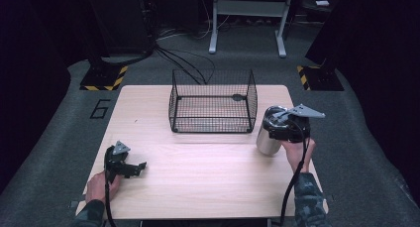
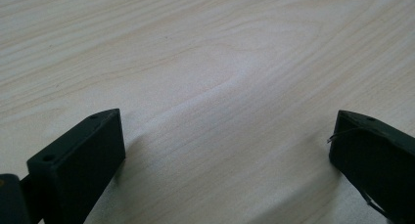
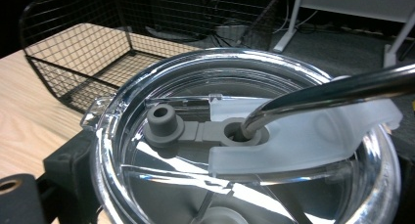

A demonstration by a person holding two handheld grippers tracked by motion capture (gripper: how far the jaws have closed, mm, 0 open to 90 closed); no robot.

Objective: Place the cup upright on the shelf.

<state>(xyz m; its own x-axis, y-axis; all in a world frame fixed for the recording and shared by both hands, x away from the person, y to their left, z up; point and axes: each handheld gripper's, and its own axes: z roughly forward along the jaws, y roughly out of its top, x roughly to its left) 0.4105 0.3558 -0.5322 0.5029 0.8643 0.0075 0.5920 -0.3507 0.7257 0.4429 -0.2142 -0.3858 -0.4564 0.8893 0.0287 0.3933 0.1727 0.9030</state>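
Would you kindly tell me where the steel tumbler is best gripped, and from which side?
Grip the steel tumbler around its upper body, just under the clear lid, from the person's side: it stands upright, and the metal straw blocks a top approach.

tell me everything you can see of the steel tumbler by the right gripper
The tumbler is a shiny steel cup standing upright near the table's right edge, right of the wire basket. It carries a clear plastic lid with a frosted slider, a grey rubber plug and a bent metal straw through the hole. The right gripper clasps its top.
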